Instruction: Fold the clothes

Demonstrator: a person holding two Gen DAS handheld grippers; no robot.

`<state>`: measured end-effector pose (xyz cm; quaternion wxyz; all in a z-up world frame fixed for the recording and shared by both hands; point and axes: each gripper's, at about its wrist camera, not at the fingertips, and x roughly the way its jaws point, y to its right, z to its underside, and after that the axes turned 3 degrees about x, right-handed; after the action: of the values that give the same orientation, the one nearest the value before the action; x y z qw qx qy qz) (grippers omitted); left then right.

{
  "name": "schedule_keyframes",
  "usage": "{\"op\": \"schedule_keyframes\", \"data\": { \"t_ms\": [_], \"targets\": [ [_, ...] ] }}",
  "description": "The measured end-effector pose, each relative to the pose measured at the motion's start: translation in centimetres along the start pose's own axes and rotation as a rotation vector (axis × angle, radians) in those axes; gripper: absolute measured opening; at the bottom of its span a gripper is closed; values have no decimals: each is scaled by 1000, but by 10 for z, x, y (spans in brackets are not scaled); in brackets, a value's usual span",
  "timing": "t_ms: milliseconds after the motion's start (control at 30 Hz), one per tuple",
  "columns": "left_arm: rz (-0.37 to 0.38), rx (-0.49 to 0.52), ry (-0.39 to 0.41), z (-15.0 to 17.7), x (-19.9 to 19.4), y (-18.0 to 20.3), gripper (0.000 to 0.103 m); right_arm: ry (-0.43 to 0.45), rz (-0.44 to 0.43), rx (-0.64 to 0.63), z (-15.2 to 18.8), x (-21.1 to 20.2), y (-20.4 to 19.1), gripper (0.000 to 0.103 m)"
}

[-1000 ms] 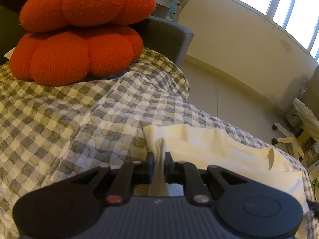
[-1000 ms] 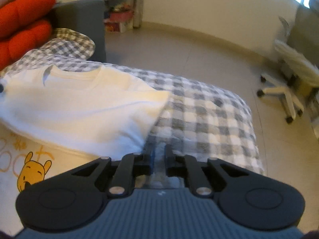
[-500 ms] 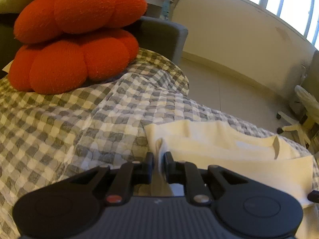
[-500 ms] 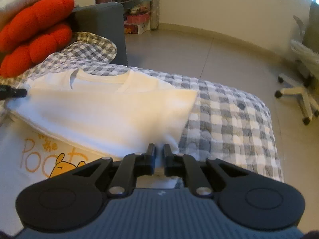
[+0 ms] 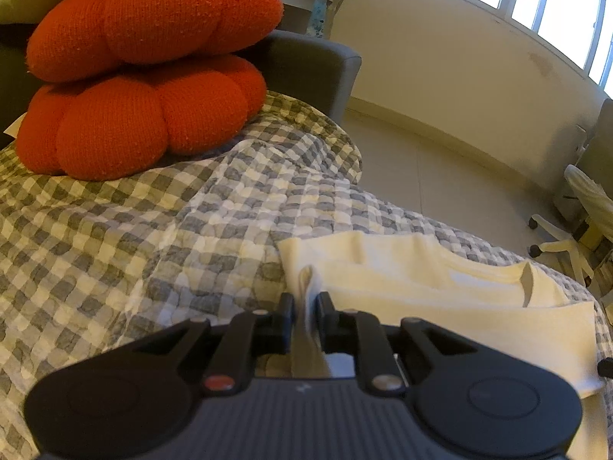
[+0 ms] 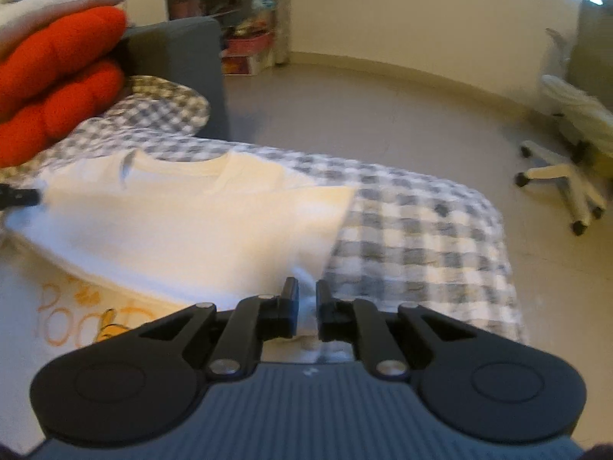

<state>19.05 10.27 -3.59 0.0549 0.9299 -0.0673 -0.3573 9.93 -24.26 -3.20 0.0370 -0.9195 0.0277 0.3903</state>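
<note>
Nearest in the left wrist view, the left tongs (image 5: 305, 316) are nearly closed and pinch a bunched corner of the white T-shirt (image 5: 440, 299); in the right wrist view the right tongs (image 6: 306, 306) have another corner of the same cloth between the fingers, and these are opening a little, so the grip there may be about to let go, though the cloth sits between the pads; just beyond both tongs the T-shirt lies on the checked blanket (image 5: 134, 237) that covers the sofa, with one flap laid across the body toward the collar and a yellow cartoon print (image 6: 88, 318) showing on the lower layer; so I judge a first fold made, or being set down, with the remaining folds and smoothing to do; farther off sit two orange cushions (image 5: 145, 65) on the blanket, then the grey sofa arm (image 5: 314, 65), bare floor and an office chair (image 6: 567, 168) by the wall.
</note>
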Motion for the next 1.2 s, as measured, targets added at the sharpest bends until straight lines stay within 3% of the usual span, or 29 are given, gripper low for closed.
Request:
{"op": "schedule_keyframes", "data": {
  "t_ms": [200, 367, 467, 633, 733, 933, 1067, 1133, 1200],
  "targets": [
    [-15, 11, 2, -2, -2, 0, 15, -27, 35, 15, -2, 2, 2, 9],
    [-24, -28, 58, -14, -21, -8, 15, 87, 29, 13, -15, -14, -7, 9],
    [-18, -34, 68, -16, -24, -9, 15, 91, 38, 36, -17, -3, -11, 9],
    [-11, 31, 23, -6, -11, 3, 15, 84, 41, 152, -6, 22, 0, 10],
    [-65, 85, -35, 1, 2, 12, 17, 87, 40, 182, -11, 18, 4, 10],
    [-71, 81, -23, -2, -1, 14, 17, 131, 40, 216, -6, 18, 9, 10],
    [-76, 78, -22, -3, -1, 12, 17, 139, 16, 332, -5, 11, 30, 19],
    [-77, 68, -19, -6, -2, 11, 17, 179, 50, 334, -11, -1, 32, 25],
    [-84, 64, -22, -7, -3, 11, 17, 178, 18, 330, -12, -6, 34, 25]
  ]
}}
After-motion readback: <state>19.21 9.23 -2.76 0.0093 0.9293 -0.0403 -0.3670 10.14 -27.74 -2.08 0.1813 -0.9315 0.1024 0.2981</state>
